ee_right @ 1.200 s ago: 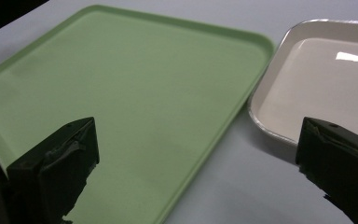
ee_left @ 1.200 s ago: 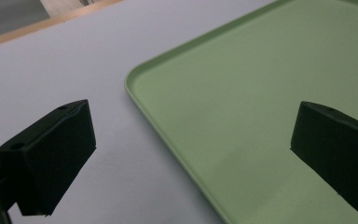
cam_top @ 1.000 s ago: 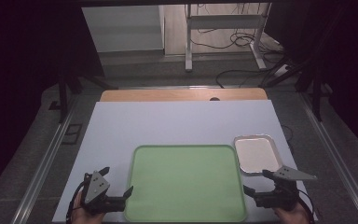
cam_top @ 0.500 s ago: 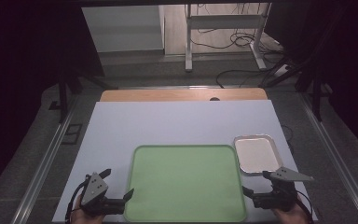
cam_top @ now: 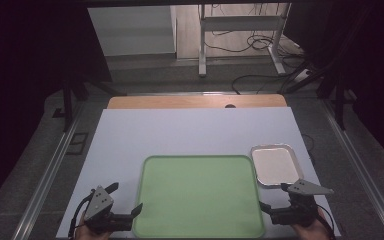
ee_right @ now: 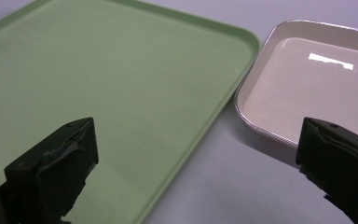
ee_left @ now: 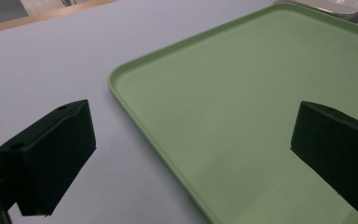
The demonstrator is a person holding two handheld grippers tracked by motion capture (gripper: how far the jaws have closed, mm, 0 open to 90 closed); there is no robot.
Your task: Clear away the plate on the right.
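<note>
The left gripper [cam_top: 130, 212] sits low at seven o'clock, jaws wide apart, pointing to three o'clock. The right gripper [cam_top: 267, 210] sits at five o'clock, also wide, pointing to nine o'clock.

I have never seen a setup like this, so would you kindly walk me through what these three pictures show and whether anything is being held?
Gladly. A person sits at a table holding hand-operated tongs in each hand. The high view looks down from above: the left tongs sit at the bottom left, the right tongs at the bottom right. The other two pictures come from small cameras riding on each pair of tongs, looking along their black jaws. On the table lie a large green tray and, beside its far right corner, a smaller silver tray. Both trays look empty. Both tongs stand open, one near each side of the green tray, and hold nothing.
</note>
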